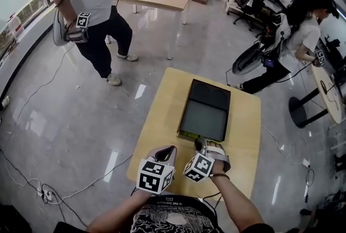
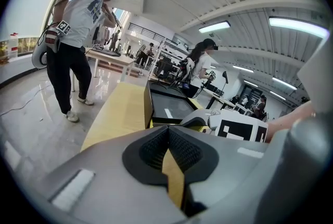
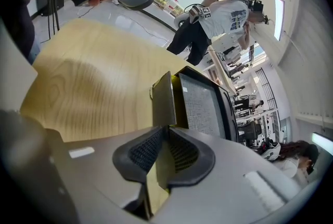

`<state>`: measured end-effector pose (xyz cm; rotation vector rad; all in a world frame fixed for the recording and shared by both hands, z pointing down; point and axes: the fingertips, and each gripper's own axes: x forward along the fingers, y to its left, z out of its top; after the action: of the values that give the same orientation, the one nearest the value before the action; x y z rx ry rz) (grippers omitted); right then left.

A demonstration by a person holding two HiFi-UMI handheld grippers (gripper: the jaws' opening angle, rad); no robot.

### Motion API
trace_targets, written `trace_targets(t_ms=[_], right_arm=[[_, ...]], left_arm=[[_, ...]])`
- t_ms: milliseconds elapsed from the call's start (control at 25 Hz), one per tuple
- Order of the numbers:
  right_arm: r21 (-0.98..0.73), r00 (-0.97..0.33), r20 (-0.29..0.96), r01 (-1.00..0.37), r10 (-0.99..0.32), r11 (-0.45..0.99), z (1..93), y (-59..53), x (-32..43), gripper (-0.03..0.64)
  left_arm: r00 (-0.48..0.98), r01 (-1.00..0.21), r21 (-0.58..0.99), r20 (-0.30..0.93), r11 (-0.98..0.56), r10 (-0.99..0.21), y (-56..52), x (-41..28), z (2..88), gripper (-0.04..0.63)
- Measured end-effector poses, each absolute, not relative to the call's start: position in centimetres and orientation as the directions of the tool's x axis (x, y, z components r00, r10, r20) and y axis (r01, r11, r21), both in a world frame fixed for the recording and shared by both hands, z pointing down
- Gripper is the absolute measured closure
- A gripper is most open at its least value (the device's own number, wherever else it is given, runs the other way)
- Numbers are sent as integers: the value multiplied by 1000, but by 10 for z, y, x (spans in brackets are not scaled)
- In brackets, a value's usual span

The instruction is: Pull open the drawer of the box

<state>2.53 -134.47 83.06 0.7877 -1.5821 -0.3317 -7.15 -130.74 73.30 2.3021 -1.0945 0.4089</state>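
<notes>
On the table, the box is set just ahead of the 2 pairs of jaws, its drawer out only a sliver. The drawer's front panel seems to be pinched by the right gripper, while the left gripper is pressed together on nothing. The pull is judged barely begun, so a straight draw backward is called for.

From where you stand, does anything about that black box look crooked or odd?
Only its front. The flat black box on the light wooden table has its dark front panel standing slightly away, a yellow strip showing in the gap. The right claw sits closed at that panel. Nothing spilled or damaged.
</notes>
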Motion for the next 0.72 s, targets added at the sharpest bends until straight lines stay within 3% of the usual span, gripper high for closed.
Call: trace_targets(t_ms=[720], right_arm=[[611, 11, 768, -313, -640, 727, 789, -1201, 0, 572]], left_arm=[[635, -770, 334, 486, -543, -601, -1172, -91, 685, 583]])
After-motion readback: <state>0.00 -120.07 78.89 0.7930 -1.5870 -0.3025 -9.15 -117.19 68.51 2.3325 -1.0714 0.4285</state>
